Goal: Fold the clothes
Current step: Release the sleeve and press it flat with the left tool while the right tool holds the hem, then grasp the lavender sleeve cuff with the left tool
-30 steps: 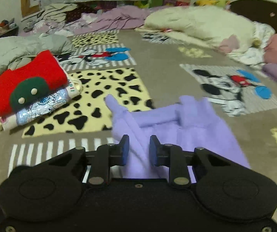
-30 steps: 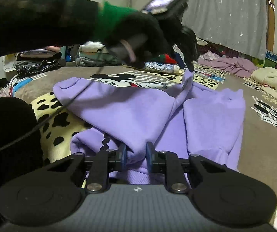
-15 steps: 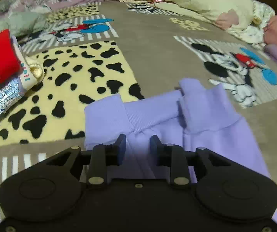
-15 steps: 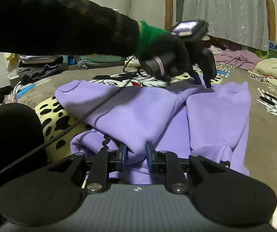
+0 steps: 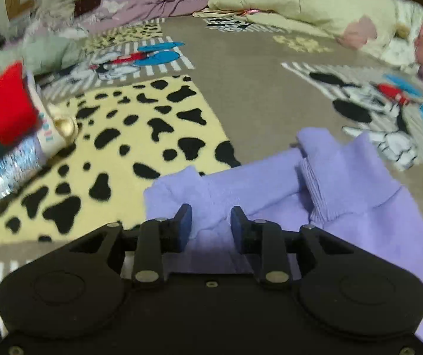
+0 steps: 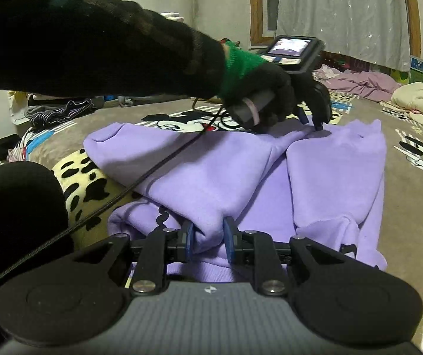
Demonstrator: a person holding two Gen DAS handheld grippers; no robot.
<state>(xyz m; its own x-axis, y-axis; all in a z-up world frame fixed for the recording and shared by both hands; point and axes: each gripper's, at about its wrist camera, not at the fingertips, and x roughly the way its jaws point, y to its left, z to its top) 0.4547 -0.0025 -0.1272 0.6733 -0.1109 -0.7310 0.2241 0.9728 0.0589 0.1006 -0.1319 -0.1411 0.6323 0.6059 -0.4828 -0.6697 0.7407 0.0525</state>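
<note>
Cartoon-print blanket (image 5: 241,68) fills background. Purple sweatshirt (image 6: 211,171) lies lower centre. I see right gripper (image 6: 206,241) pinching sweatshirt fold; left gripper (image 5: 210,222) jaws parted over cloth. Folded stack (image 5: 7,136) at left edge.

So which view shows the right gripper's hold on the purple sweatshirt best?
The right wrist view: the right gripper pinches a bunched fold of the purple sweatshirt between its fingers. The left wrist view shows only the sweatshirt's far edge and ribbed cuff, not that grip.
</note>
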